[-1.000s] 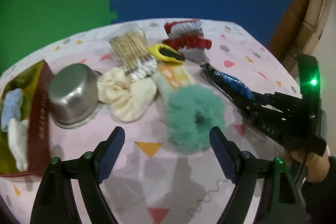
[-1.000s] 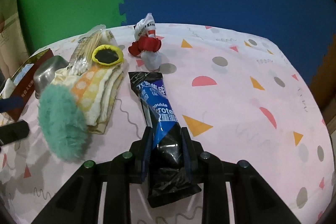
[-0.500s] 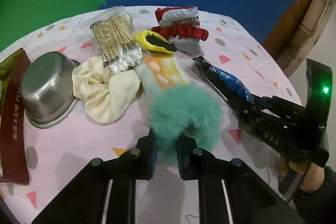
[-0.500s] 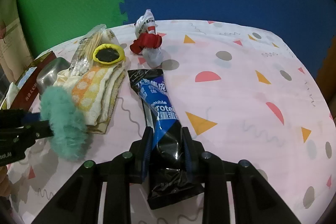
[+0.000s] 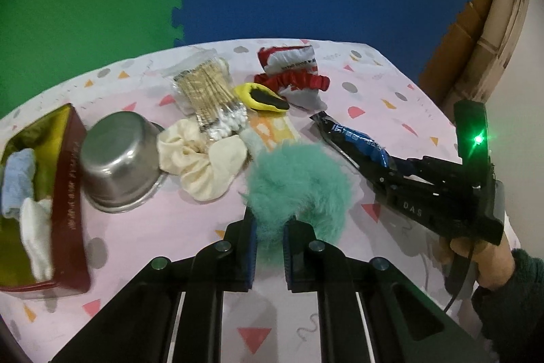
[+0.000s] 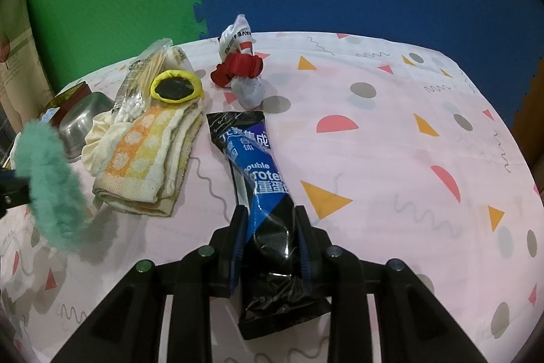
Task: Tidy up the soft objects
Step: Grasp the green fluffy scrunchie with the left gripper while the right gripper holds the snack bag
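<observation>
My left gripper [image 5: 268, 233] is shut on a fluffy teal scrunchie [image 5: 299, 182] and holds it lifted above the pink tablecloth; the scrunchie also shows at the left of the right wrist view [image 6: 51, 182]. My right gripper [image 6: 270, 227] is shut on a black and blue snack packet [image 6: 261, 186], which rests on the table. A cream scrunchie [image 5: 200, 159], a red scrunchie [image 5: 292, 80], and a folded orange-checked towel [image 6: 149, 159] lie on the table. A red box [image 5: 44, 203] at the left holds blue and white cloths.
A steel bowl [image 5: 119, 159] lies tipped beside the red box. A bag of cotton swabs [image 5: 210, 94], a yellow and black item [image 5: 261, 97] and a white and red packet [image 5: 289, 60] sit further back. Green and blue foam mats form the back wall.
My left gripper closed on the teal scrunchie, then lifted it off the towel and pulled it back and to the left. My right gripper kept its hold on the snack packet.
</observation>
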Action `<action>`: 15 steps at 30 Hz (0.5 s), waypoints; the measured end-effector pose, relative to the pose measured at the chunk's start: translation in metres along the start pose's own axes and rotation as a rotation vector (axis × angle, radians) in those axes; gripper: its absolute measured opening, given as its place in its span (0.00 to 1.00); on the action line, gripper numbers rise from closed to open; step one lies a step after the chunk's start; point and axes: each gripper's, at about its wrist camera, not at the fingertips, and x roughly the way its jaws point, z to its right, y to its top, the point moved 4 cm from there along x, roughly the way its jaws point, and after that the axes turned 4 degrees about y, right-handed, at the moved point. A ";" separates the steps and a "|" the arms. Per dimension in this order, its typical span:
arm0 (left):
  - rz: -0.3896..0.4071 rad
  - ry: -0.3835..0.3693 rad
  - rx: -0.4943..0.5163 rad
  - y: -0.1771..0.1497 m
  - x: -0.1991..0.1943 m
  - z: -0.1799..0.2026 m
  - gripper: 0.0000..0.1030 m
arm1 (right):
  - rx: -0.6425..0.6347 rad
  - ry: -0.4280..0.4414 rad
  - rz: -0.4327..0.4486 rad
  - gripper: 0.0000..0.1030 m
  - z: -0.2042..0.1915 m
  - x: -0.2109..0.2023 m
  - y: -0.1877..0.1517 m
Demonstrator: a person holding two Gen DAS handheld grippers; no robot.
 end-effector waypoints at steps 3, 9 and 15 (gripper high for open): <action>0.012 0.011 -0.012 -0.001 -0.013 -0.006 0.10 | 0.000 0.000 0.000 0.28 0.000 0.000 0.000; 0.038 0.118 -0.051 0.002 -0.035 -0.037 0.10 | 0.000 0.000 0.001 0.28 0.000 0.000 -0.001; 0.067 0.188 -0.132 0.006 -0.057 -0.081 0.10 | -0.002 -0.002 0.001 0.28 0.000 0.000 -0.001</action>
